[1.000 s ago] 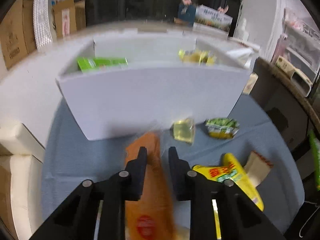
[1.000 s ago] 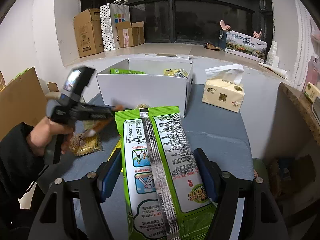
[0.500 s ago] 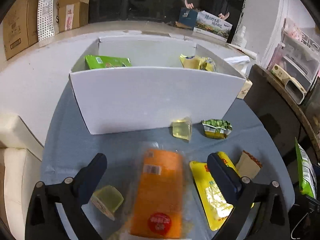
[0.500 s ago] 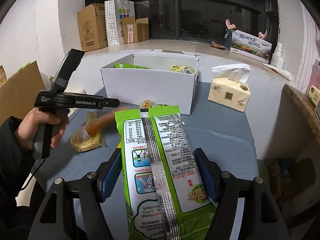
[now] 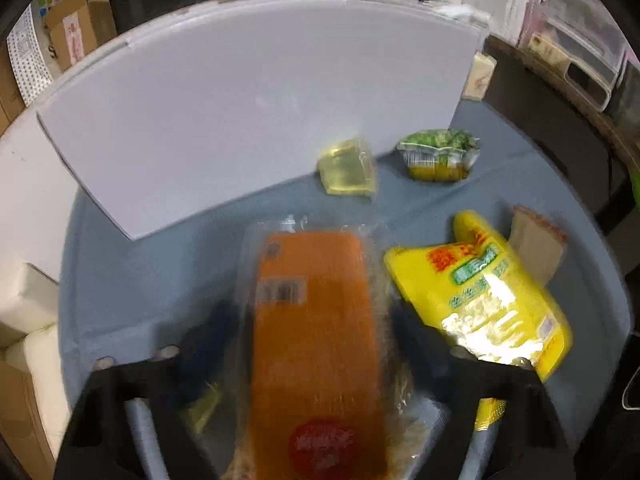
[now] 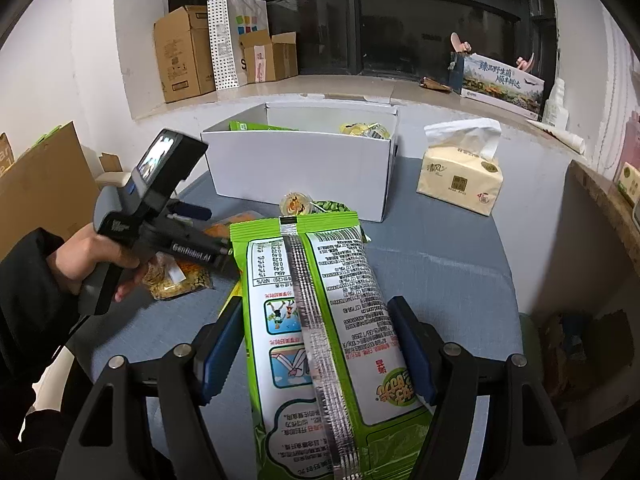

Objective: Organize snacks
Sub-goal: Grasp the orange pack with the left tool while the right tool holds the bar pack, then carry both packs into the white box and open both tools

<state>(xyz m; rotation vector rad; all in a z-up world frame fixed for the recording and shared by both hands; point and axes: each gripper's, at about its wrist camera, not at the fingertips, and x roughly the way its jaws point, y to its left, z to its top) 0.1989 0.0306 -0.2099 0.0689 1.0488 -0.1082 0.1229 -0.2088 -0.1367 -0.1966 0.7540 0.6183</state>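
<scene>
An orange snack packet (image 5: 312,264) in clear wrap lies flat on the blue table (image 5: 160,264), in front of the white box (image 5: 260,100). My left gripper (image 5: 314,316) straddles it from above. Its jaws are closing, and the blurred pads meet the wrapper's two long sides. The right wrist view shows a hand (image 6: 92,256) holding that gripper low over the packet (image 6: 236,226). My right gripper (image 6: 316,344) is shut on a large green snack bag (image 6: 320,300), held above the table with its back seam up. The white box (image 6: 300,168) holds a green packet (image 6: 256,126) and yellow ones (image 6: 364,130).
Loose on the table near the box are a yellow jelly cup (image 5: 348,164), a small green packet (image 5: 438,154), a yellow bag (image 5: 488,300) and a brown packet (image 5: 536,244). A tissue pack (image 6: 460,176) stands right of the box. Cardboard boxes (image 6: 184,52) line the back ledge.
My left gripper let the orange packet drop flat on the table and opened wide. It then sank around the packet with its jaws narrowing. My right gripper kept still with the green bag.
</scene>
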